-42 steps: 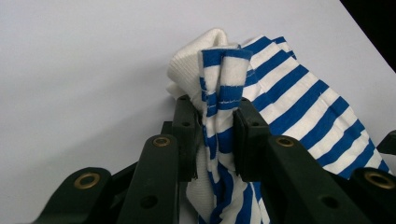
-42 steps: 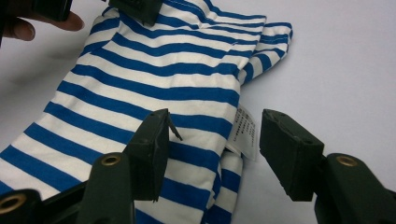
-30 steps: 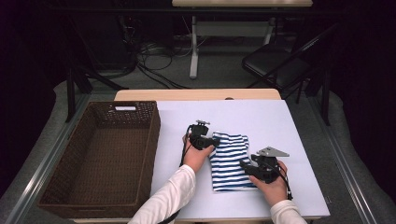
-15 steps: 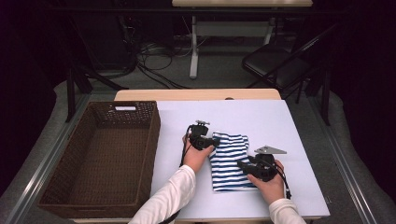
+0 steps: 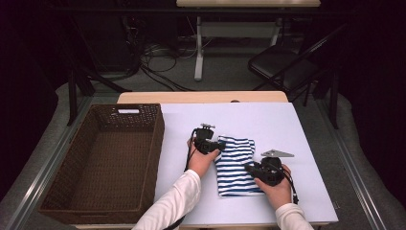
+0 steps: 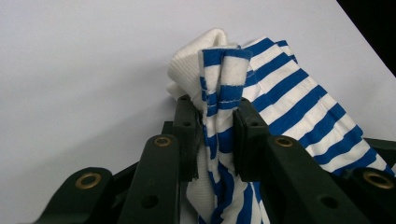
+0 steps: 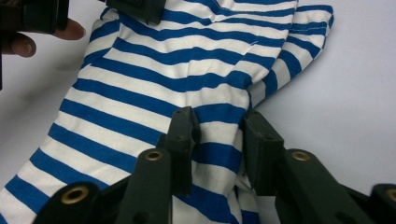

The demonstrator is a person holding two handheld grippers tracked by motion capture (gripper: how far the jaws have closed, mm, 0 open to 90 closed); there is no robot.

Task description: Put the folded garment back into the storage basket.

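A: Where's the cloth?

B: The striped garment (image 5: 234, 165) sits centre-frame on the table (image 5: 297, 129). My left tool (image 6: 218, 126) pinches its bunched top edge, my right tool (image 7: 218, 140) its side (soft, light, floppy, so grab folded hems).

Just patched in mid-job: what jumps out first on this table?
The blue-and-white striped cloth lying folded on the white table cover, right of centre, pinched at both sides. The left tool clamps a bunched edge at the cloth's upper left, and the right tool bites its right edge. A large, empty brown wicker basket sits at the table's left.
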